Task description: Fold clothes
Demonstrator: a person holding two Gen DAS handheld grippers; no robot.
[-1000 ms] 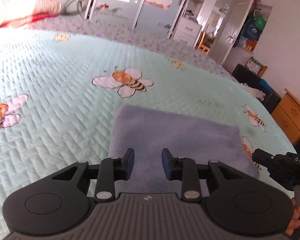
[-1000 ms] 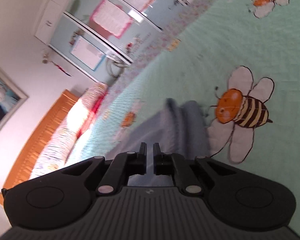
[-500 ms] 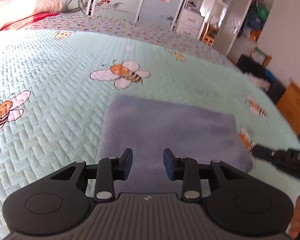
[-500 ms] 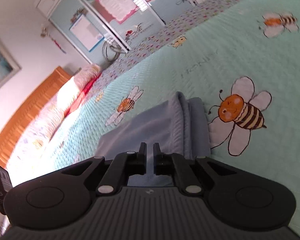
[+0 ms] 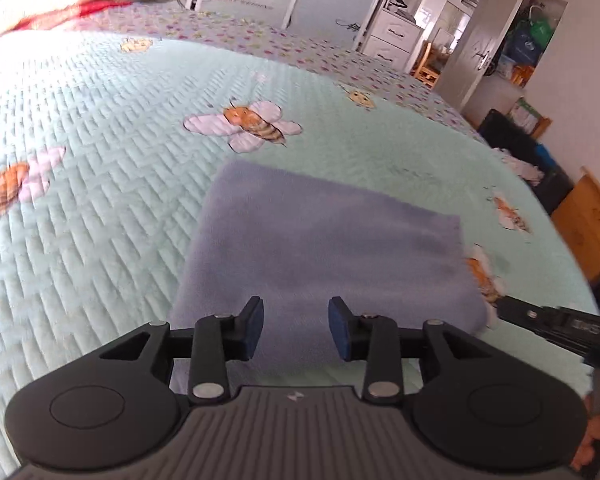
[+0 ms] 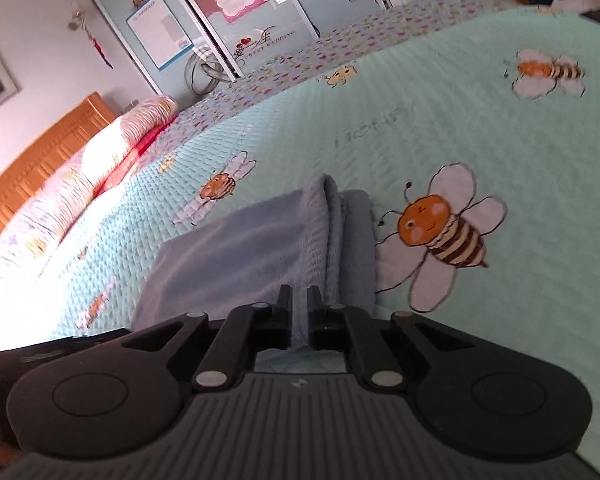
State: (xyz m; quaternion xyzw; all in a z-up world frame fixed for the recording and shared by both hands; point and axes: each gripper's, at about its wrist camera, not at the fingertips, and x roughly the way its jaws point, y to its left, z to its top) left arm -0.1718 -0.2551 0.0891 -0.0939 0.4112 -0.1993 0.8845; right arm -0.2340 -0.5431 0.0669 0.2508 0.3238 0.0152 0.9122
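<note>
Jaws: left gripper (image 5: pixel 296 328) spread, empty; right gripper (image 6: pixel 299 316) nearly pressed together, pinching the cloth's near edge.
Cloth: blue folded cloth (image 5: pixel 320 248) at frame centre on the quilt (image 5: pixel 100 200).
Advice: keep layers aligned, release low.

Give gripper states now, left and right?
Left gripper: open, holding nothing, over the cloth.
Right gripper: fingers nearly shut, pinching the cloth's near edge.

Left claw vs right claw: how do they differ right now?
The left claw is wide open with nothing between its fingers; the right claw is nearly shut, pinching the blue cloth. The left looks across the cloth's flat top, the right along its layered side edge. Both are low over the bee quilt.
</note>
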